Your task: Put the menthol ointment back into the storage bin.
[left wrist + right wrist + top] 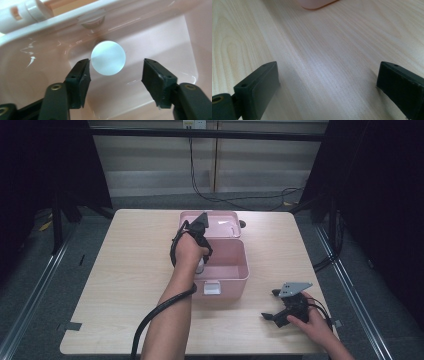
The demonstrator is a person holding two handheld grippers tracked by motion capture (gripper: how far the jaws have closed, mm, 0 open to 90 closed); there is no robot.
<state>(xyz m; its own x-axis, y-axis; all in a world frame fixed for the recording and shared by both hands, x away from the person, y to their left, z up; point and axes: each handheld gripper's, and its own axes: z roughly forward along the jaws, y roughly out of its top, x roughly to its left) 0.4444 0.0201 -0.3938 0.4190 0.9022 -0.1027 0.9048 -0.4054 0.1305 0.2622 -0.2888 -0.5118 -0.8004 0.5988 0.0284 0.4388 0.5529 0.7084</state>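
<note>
No lettering is readable anywhere; the left gripper (pixel 115 72) reaches down into the open pink box (pixel 235 270) with its jaws parted around a white round cap (pixel 108 58), while the right gripper (pixel 327 82) rests wide open, empty, on the wooden table (pixel 324 50).

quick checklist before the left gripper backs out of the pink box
1. Left gripper jaws apart: ok, both pads stand off the white round-topped thing, gap wider on one side.
2. White thing let go: ok, nothing presses on it.
3. White thing settled on the box floor: cannot tell, seen end-on from above.
4. Pink box lid up, way out free: ok, lid leans back.
5. Right gripper out of the way: ok, open and empty on the table beside the box.
</note>
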